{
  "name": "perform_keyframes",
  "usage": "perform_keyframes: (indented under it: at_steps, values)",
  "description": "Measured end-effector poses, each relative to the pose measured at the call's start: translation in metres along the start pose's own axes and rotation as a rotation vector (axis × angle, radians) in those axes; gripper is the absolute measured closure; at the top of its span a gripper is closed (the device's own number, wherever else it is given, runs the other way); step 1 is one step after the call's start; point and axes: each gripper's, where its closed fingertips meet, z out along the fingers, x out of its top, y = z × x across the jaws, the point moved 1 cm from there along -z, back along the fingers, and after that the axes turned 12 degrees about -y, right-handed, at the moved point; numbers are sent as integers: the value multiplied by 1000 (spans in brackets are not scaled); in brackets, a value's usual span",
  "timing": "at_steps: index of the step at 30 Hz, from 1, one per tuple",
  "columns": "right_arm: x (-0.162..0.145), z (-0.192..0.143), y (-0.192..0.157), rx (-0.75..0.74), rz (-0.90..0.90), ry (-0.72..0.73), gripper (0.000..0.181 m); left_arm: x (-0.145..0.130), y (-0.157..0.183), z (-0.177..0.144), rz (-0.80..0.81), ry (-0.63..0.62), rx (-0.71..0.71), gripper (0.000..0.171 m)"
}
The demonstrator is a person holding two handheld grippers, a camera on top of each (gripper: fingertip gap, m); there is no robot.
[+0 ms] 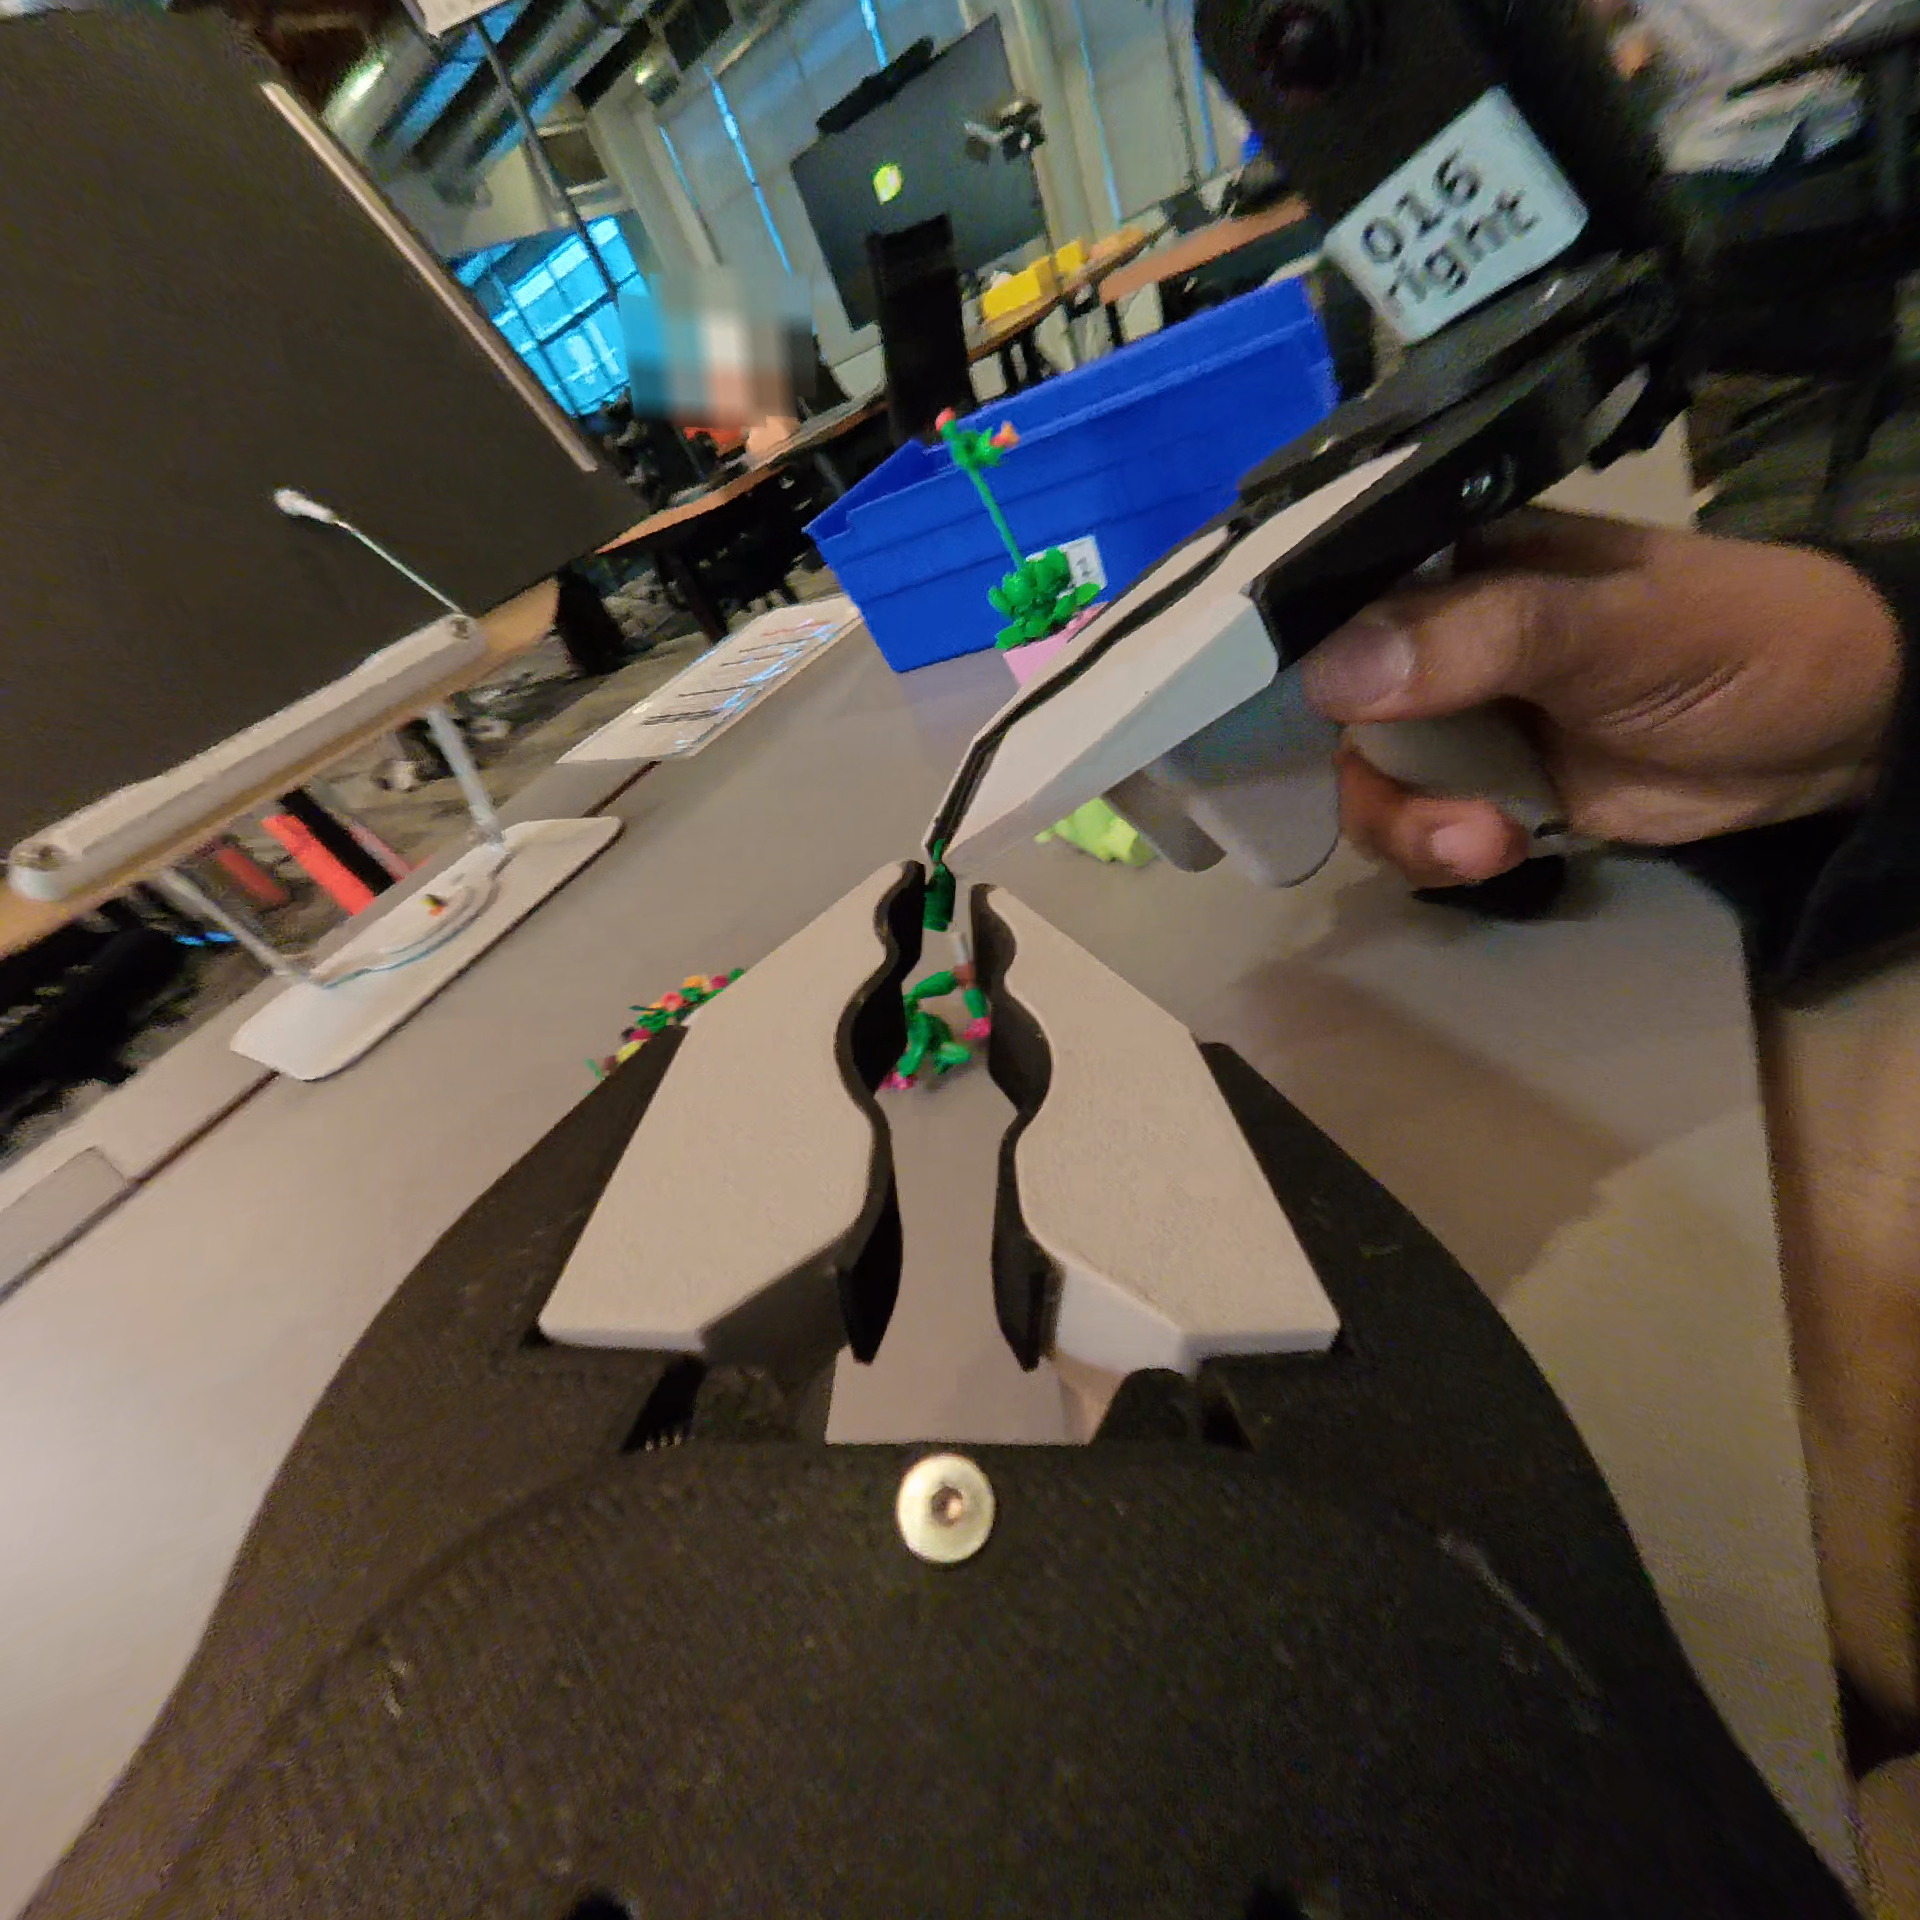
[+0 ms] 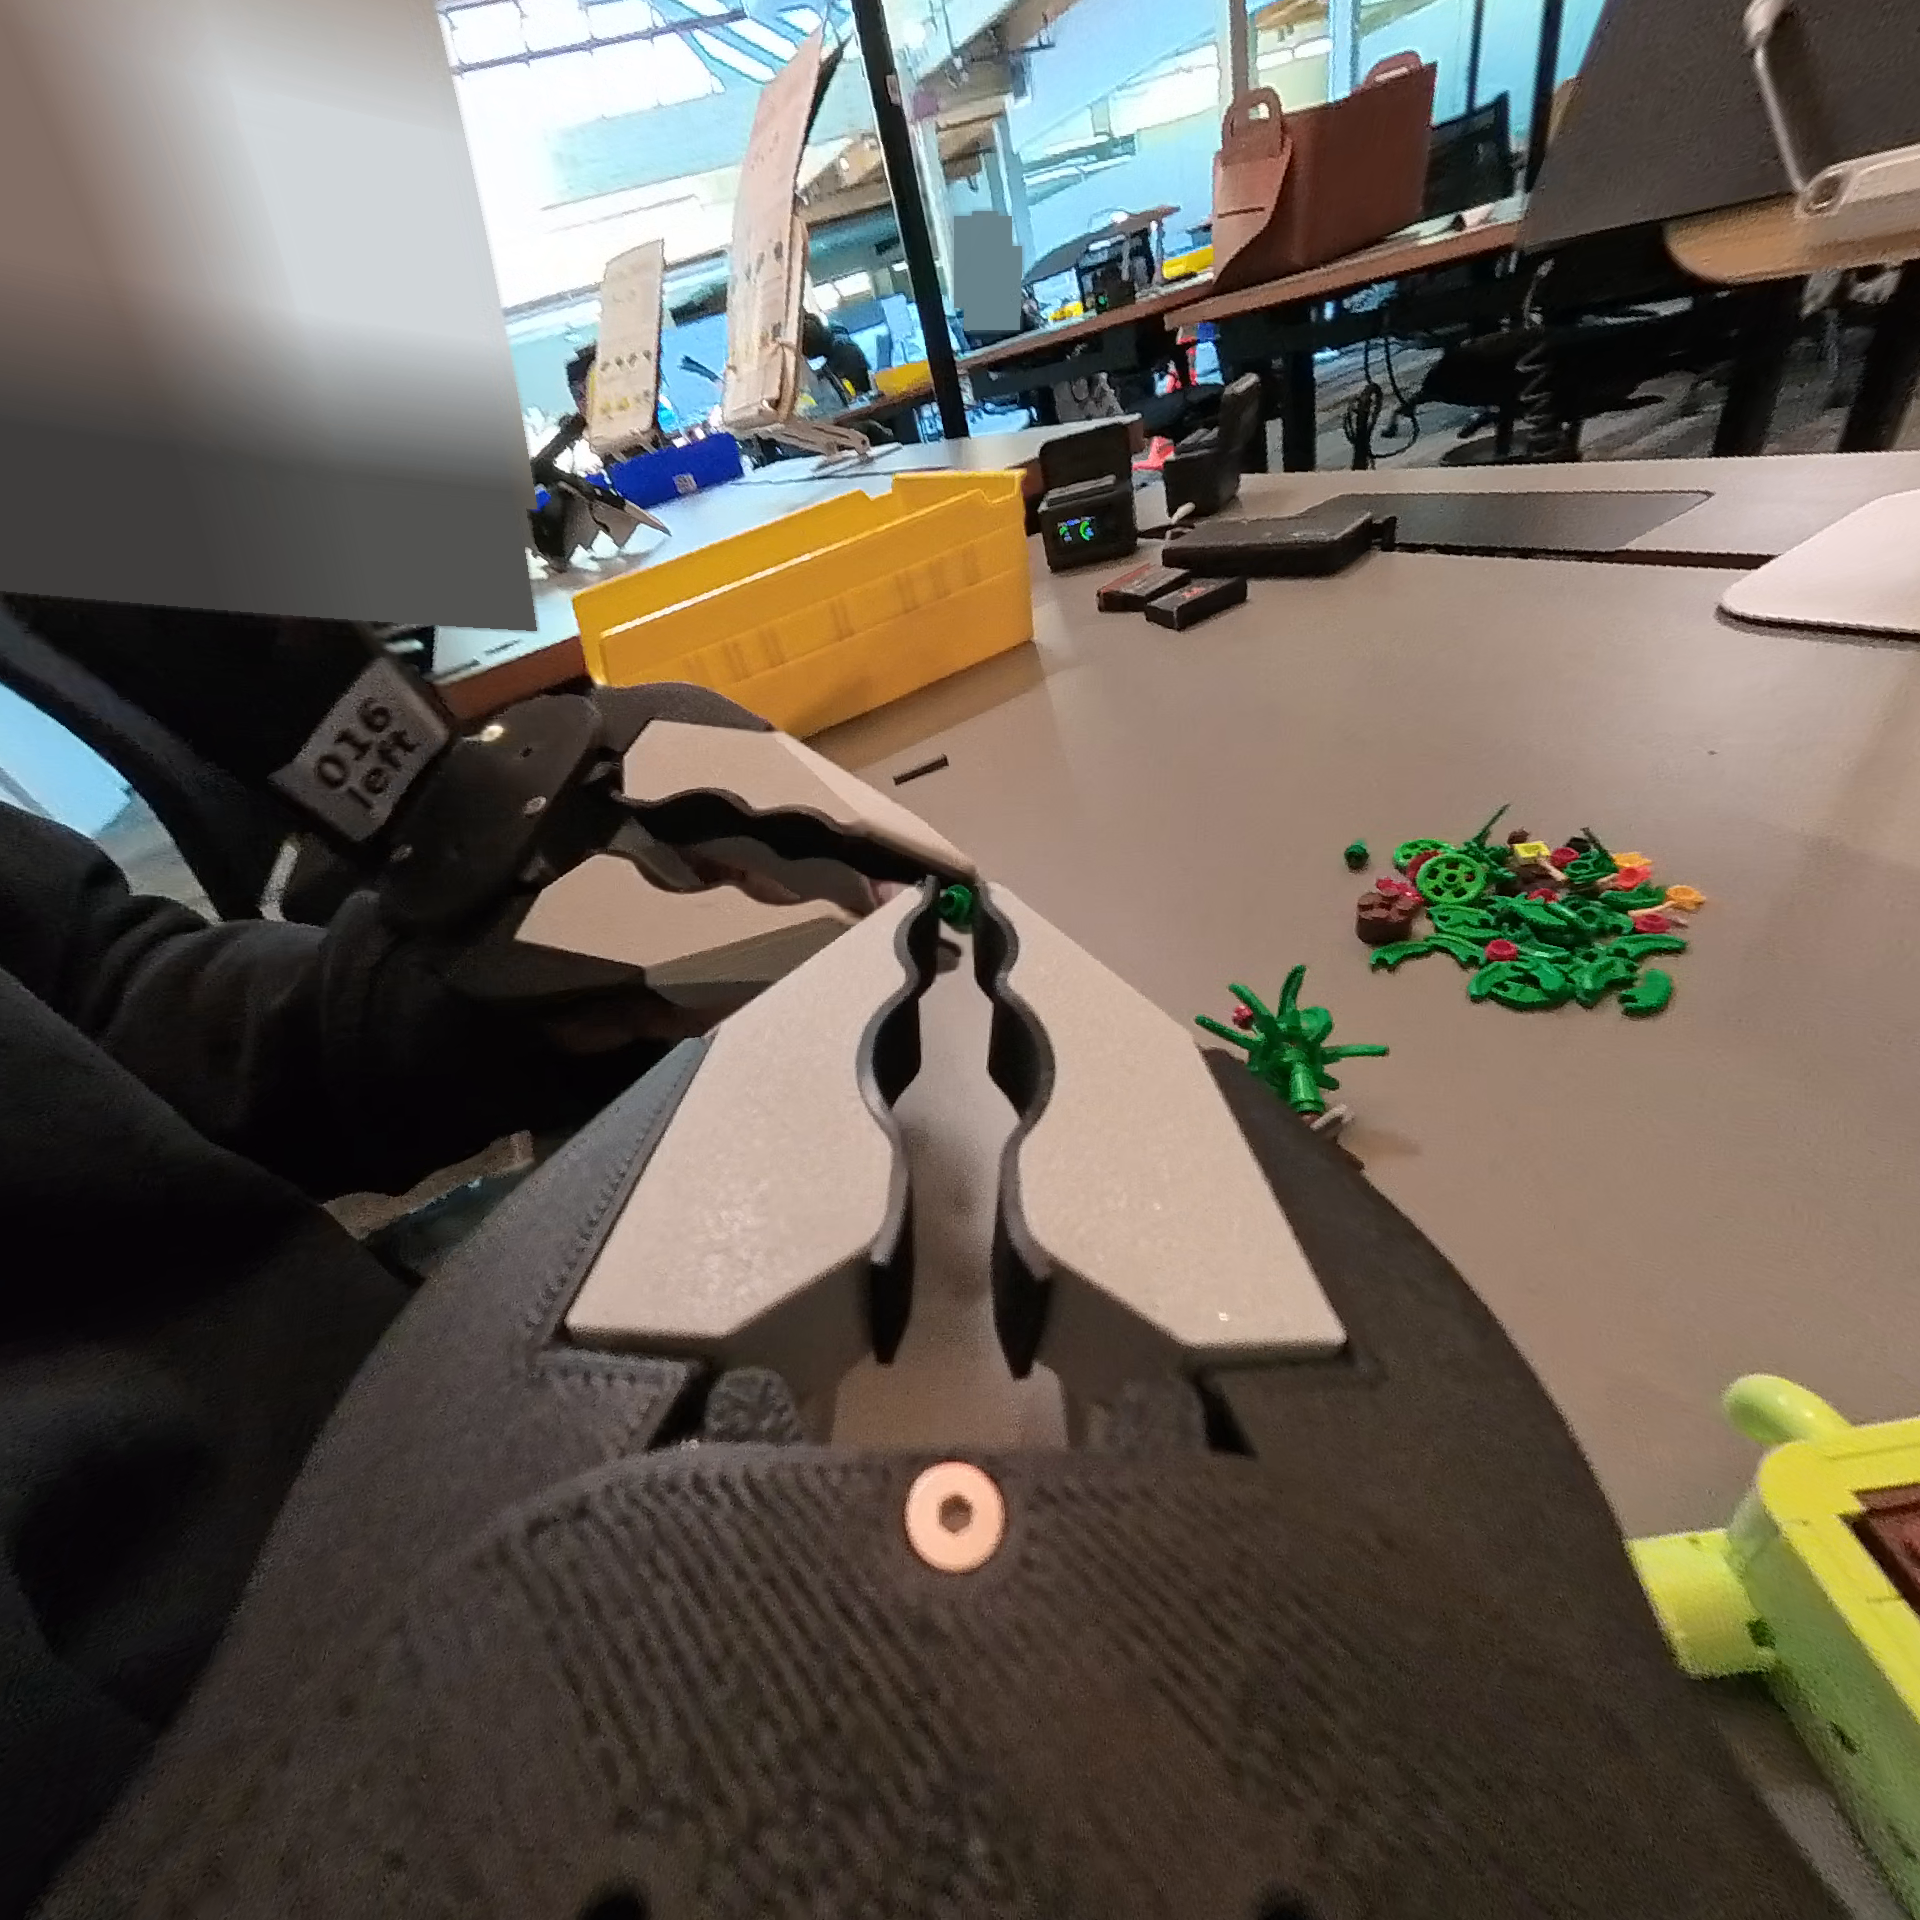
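Above the grey table [image 2: 1299, 727], the left gripper [image 1: 940, 883] and the right gripper [image 2: 954, 902] meet tip to tip, both clenched on one small green plant piece [image 1: 938, 896]. A pile of toy leaves and flowers [image 2: 1527, 920] lies on the table to the right of it.

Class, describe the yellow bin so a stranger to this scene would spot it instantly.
Start at the grey table. Behind the left gripper, at the far edge, sits the yellow bin. It is the only open yellow box there; its neighbours are small black devices.
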Motion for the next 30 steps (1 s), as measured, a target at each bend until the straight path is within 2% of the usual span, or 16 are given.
perform_keyframes:
  at_steps: [2, 4, 7, 11, 14, 18, 23, 26, 30]
  values:
    - [4, -5, -1, 37, 9, 30, 177, 7, 4, -4, -125, 44, -131, 159]
    - [7, -9, -5, 87, 11, 53, 177, 12, 4, -7, -351, 85, -322, 140]
    - [8, -14, -10, 152, 2, 75, 177, 15, 3, -13, -627, 146, -587, 133]
    - [10, -17, -16, 225, -2, 96, 178, 17, 5, -16, -788, 167, -767, 133]
    - [11, -20, -19, 296, 38, 113, 178, 19, 11, -17, -845, 155, -868, 136]
    - [10, -23, -24, 384, 60, 111, 178, 22, 7, -22, -884, 193, -913, 151]
    - [7, -24, -28, 407, 34, 96, 178, 18, 18, -20, -825, 137, -922, 155]
    - [7, -23, -28, 411, 30, 90, 178, 20, 22, -22, -791, 138, -932, 168]
    - [6, -24, -29, 437, 47, 82, 178, 20, 24, -23, -768, 132, -928, 167]
